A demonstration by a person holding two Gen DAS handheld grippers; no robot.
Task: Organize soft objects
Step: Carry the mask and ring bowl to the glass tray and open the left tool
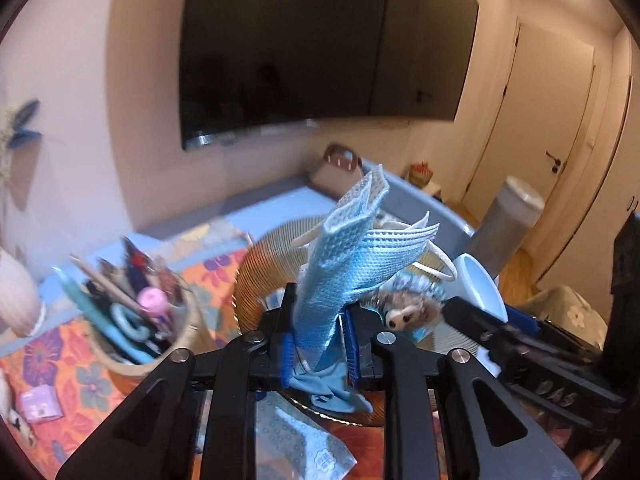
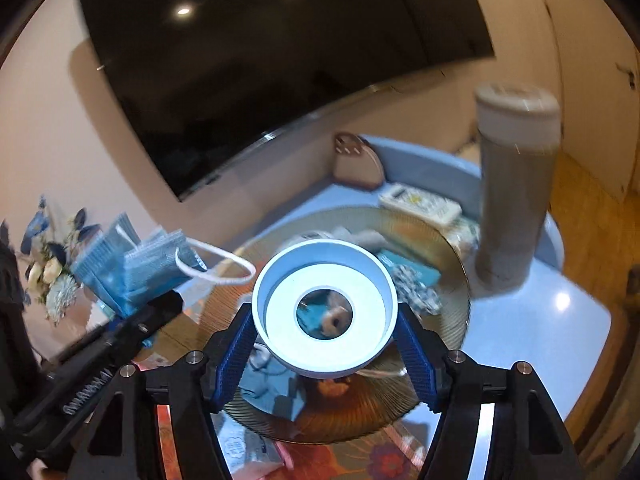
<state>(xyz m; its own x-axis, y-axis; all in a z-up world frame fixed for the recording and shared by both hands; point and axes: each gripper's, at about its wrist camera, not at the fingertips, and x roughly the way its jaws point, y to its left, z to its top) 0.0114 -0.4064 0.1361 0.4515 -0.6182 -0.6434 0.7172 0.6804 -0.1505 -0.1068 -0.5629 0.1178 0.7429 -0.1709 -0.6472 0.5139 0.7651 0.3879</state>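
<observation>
My left gripper (image 1: 320, 320) is shut on a bundle of blue face masks (image 1: 344, 256) that stands up between its blue pads, white ear loops hanging to the right. From the right wrist view the same masks (image 2: 132, 268) stick out of the left gripper (image 2: 160, 304) at the left. My right gripper (image 2: 324, 320) is shut on a pale blue ring-shaped cup (image 2: 326, 280), one pad on each side of its wall. Both are held above a ribbed amber glass plate (image 2: 440, 240). A small plush hedgehog (image 1: 408, 308) lies on that plate and shows through the cup's hole.
A round holder (image 1: 140, 320) full of pens stands left on the floral cloth (image 1: 60, 360). A tall grey cylinder (image 2: 516, 200) rises at the right, a white remote (image 2: 420, 202) behind the plate, and a dark TV (image 1: 320, 40) hangs on the wall. Packets lie under the plate.
</observation>
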